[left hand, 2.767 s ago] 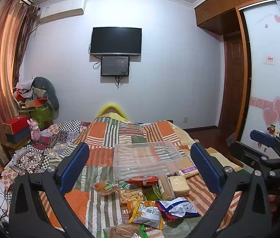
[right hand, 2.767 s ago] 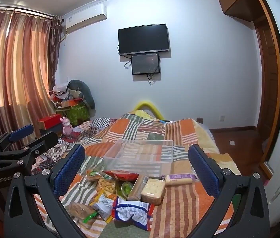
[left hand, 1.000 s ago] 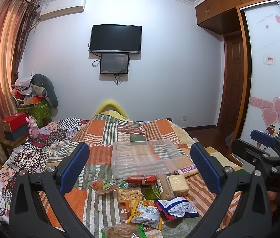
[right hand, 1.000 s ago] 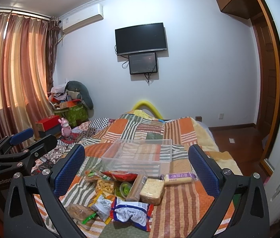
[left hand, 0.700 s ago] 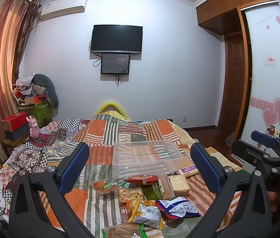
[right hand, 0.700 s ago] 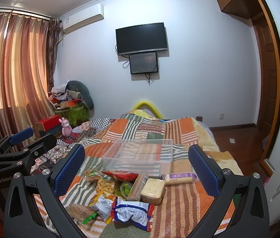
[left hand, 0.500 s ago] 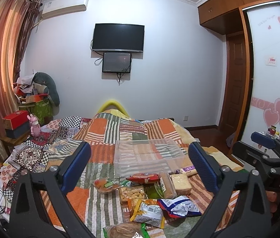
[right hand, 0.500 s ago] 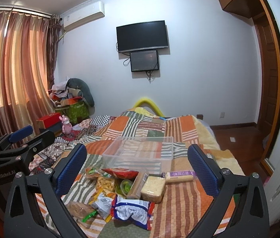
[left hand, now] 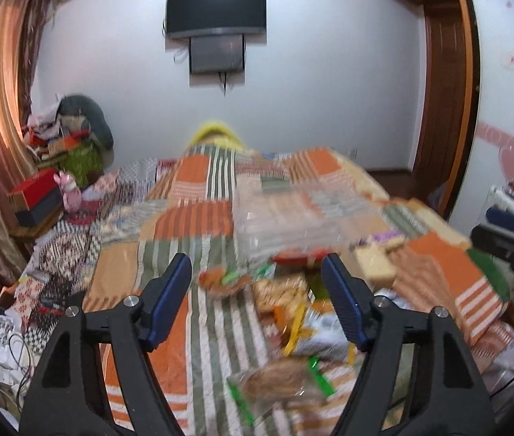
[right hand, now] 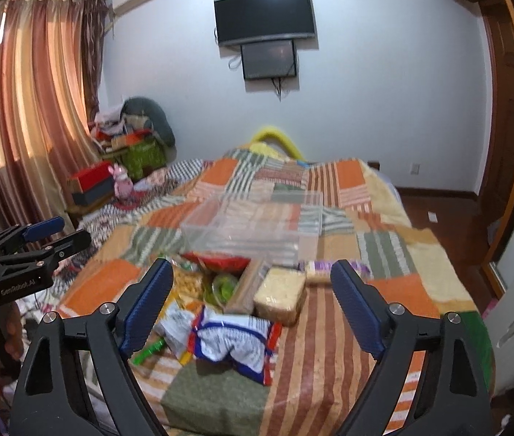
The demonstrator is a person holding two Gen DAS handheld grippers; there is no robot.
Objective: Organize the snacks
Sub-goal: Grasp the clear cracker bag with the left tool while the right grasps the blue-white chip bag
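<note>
**Snacks heaped in front of the clear bin, both grippers closing on air**

On the patchwork quilt (right hand: 340, 181) that covers the bed, a clear plastic bin (right hand: 253, 225) stands near the middle, and everything else is placed from it. Just in front of the bin, on the camera side, lies the pile of snacks: a red packet (right hand: 220, 259) touching the bin's front wall, a pale block of crackers (right hand: 280, 292) in front of the bin's right corner, a purple-labelled bar (right hand: 322, 269) to the right of that corner, and a blue-and-white bag (right hand: 231, 338) farthest from the bin, at the near edge of the pile. A bag of yellow puffs (right hand: 188, 283) sits in front of the bin's left corner.

The left gripper (left hand: 257, 305) hangs in the air short of the bin, above the snack pile, its jaws closing with nothing pressed between the pads; that view is blurred. The right gripper (right hand: 251, 312) also hangs short of the bin, jaws closing and pads apart from every packet. No snack can be seen inside the bin.
</note>
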